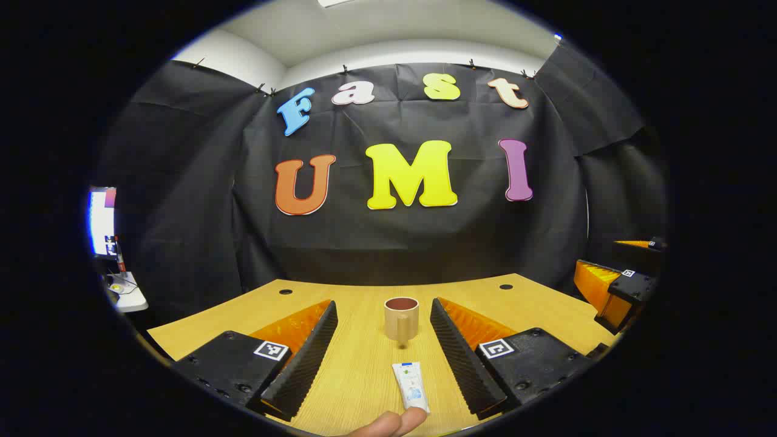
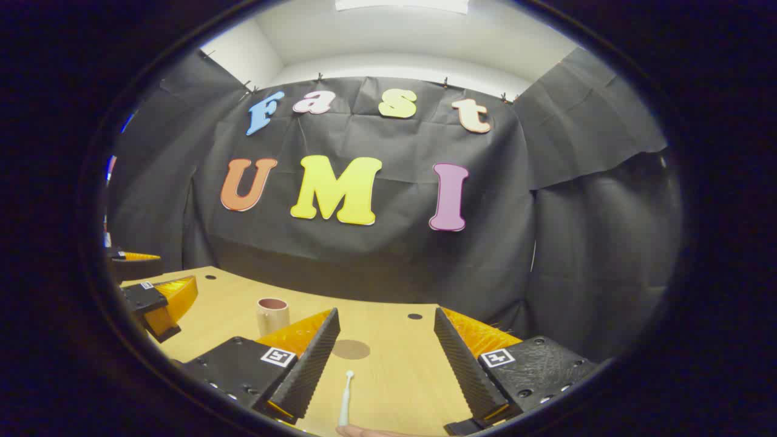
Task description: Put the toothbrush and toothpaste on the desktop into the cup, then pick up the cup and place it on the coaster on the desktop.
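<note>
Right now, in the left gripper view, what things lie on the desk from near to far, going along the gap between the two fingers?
A fingertip at the near edge → the toothpaste tube → the cup → the desk's far edge.

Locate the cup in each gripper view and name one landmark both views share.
Left gripper view: cup stands upright at centre, between the open claw fingers, beyond the toothpaste.
Right gripper view: cup stands left of centre, beyond the left finger.
Shared landmark: the desk with its dark round holes.
</note>
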